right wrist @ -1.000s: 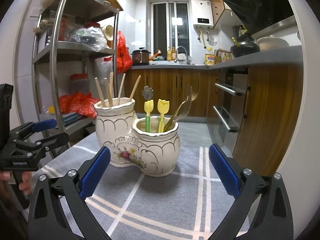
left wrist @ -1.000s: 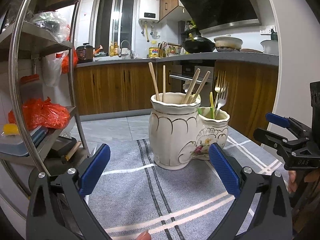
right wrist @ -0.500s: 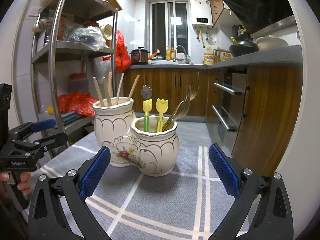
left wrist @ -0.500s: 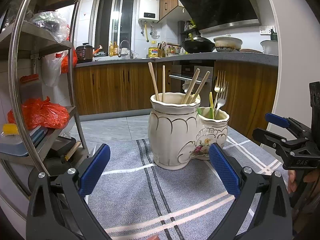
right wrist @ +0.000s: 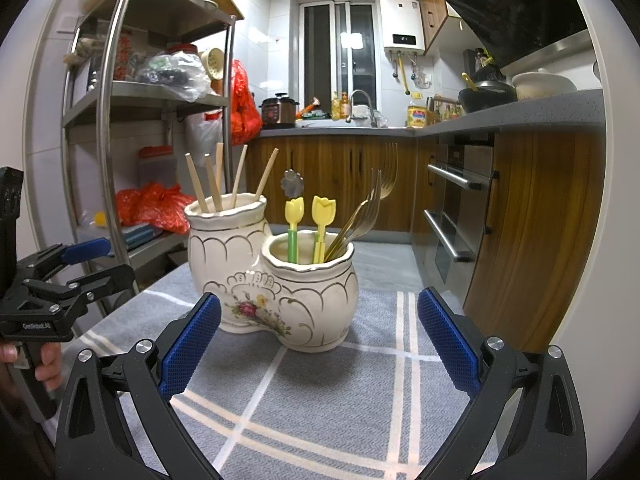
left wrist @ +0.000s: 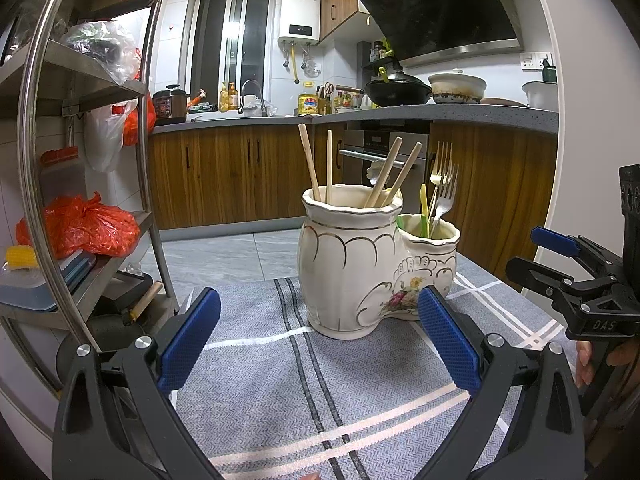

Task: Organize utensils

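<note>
On the grey plaid cloth [right wrist: 320,396] sits a glazed ceramic double-pot holder [right wrist: 272,280], two joined compartments. Wooden chopsticks [right wrist: 216,186] stand in the taller pot, yellow tulip-top picks [right wrist: 322,216] and metal forks [right wrist: 368,216] in the lower pot.

Left gripper [left wrist: 318,344] is spread wide, nothing between its pads, low over the cloth and facing the tall pot. Right gripper [right wrist: 318,344] is likewise spread and empty, facing the short pot.

Handling guess:
- Holder looks heavy, slick and chippable. Leave it standing; don't clamp the rim.
- Chopsticks: light, stiff, thin. Pinch the exposed upper shaft, pull along its lean.
- Forks: smooth metal, likely slippery and nested together. Grip the neck below the tines, square on.
- Picks: light plastic, probably bendy. Take the stem under the tulip head.
</note>
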Demonstrator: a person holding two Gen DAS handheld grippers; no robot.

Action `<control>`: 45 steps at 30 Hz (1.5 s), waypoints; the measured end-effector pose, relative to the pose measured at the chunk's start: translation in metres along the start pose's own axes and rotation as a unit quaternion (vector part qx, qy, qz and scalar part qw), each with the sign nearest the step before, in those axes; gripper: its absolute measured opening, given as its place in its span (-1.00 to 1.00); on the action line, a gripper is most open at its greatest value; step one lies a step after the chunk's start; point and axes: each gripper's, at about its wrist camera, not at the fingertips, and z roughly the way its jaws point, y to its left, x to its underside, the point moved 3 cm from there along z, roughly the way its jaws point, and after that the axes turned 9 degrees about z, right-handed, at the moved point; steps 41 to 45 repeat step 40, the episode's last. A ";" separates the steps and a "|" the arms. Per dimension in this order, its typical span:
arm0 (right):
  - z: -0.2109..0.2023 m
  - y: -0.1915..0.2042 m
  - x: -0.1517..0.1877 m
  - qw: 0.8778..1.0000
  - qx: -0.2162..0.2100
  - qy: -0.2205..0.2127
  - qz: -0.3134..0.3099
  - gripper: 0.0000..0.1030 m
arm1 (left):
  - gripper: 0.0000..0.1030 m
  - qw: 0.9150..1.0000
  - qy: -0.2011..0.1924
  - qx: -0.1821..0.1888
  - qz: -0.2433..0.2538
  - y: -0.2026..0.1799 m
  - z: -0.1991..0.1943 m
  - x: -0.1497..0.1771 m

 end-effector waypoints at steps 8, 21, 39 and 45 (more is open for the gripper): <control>-0.001 -0.001 0.000 1.000 0.000 0.000 0.000 0.90 | 0.89 1.000 0.000 0.000 0.000 0.000 0.000 0.000; 0.000 0.000 -0.001 1.000 0.000 0.001 0.000 0.90 | 0.89 1.000 0.002 0.000 -0.001 0.000 0.001 0.000; -0.001 -0.001 0.000 1.000 0.001 0.000 0.001 0.90 | 0.89 1.000 -0.003 -0.006 0.005 -0.004 0.000 0.003; -0.001 -0.003 0.001 1.000 0.001 -0.002 0.001 0.90 | 0.89 1.000 -0.003 -0.008 0.005 -0.004 0.001 0.003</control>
